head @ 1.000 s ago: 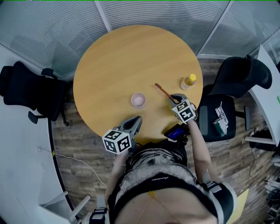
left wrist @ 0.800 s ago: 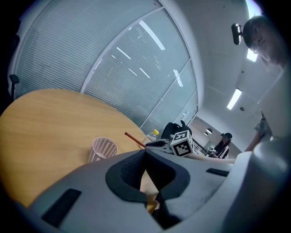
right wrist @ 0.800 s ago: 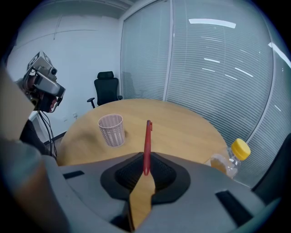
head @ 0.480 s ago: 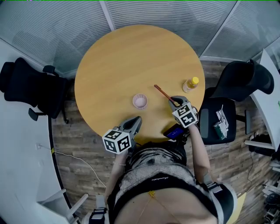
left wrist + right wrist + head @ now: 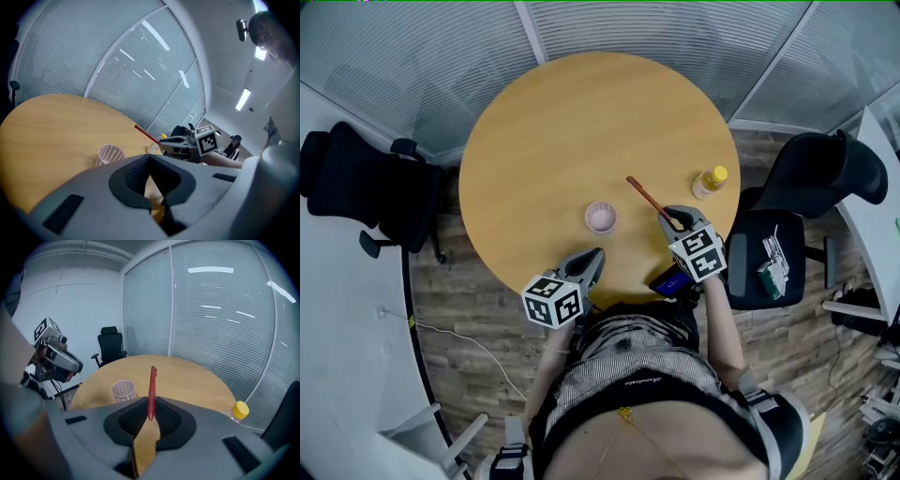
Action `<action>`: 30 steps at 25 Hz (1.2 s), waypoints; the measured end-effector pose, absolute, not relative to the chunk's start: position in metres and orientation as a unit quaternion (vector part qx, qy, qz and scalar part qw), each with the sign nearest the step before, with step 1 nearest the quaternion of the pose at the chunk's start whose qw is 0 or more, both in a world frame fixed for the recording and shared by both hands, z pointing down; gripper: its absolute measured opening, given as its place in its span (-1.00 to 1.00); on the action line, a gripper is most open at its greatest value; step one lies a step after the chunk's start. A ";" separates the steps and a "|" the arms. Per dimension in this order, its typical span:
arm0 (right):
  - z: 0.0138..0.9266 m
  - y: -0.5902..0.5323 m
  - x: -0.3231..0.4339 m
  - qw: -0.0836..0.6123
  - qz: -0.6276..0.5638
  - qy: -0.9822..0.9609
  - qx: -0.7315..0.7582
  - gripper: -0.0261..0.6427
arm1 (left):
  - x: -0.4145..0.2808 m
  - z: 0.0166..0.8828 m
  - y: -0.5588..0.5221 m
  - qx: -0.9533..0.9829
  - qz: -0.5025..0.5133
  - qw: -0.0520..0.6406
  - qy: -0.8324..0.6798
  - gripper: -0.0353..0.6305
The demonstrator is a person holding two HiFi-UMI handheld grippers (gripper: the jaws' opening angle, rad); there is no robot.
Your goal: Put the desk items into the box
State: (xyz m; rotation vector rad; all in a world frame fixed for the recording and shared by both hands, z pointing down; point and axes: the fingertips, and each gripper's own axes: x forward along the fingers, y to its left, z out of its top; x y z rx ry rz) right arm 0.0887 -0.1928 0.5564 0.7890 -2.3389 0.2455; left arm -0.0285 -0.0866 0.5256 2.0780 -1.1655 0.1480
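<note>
Slim red pen (image 5: 151,389) — clenched in right gripper (image 5: 667,217) fingers, left gripper (image 5: 595,257) fingers closed, empty

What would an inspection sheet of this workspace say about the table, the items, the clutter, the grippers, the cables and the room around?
Surface: round wooden table, mostly bare.
Job's things: pink mesh cup standing upright near the front; red pen raised off the table, tilted; yellow-capped bottle upright by the right edge.
Clutter: nothing seen on the table.
Grippers: right gripper shut on the red pen; left gripper shut, empty, over the near edge.
Cables: one thin cable on the floor at left.
Surroundings: black office chair at left, another at right; glass walls with blinds; wood floor.
</note>
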 end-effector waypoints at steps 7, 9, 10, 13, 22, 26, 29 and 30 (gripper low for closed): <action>0.542 -0.187 0.075 0.307 0.094 -0.902 0.288 -0.74 | -0.027 0.528 -0.087 0.809 0.054 0.373 -0.451 -0.84; 0.534 -0.187 0.072 0.302 0.088 -0.905 0.288 -0.74 | -0.028 0.529 -0.086 0.809 0.054 0.373 -0.451 -0.84; 0.531 -0.188 0.070 0.300 0.086 -0.906 0.287 -0.74 | -0.028 0.529 -0.086 0.809 0.054 0.373 -0.451 -0.84; 0.520 -0.188 0.067 0.293 0.083 -0.910 0.283 -0.74 | -0.031 0.529 -0.084 0.808 0.052 0.375 -0.452 -0.84; 0.505 -0.186 0.056 0.286 0.062 -0.918 0.270 -0.74 | -0.044 0.527 -0.081 0.800 0.041 0.371 -0.469 -0.84; 0.510 -0.183 0.046 0.298 0.052 -0.918 0.258 -0.74 | -0.054 0.528 -0.076 0.795 0.035 0.373 -0.478 -0.84; 0.511 -0.180 0.038 0.306 0.055 -0.917 0.250 -0.74 | -0.060 0.530 -0.073 0.790 0.035 0.375 -0.483 -0.84; 0.512 -0.179 0.036 0.308 0.056 -0.917 0.248 -0.74 | -0.062 0.530 -0.072 0.789 0.034 0.377 -0.485 -0.84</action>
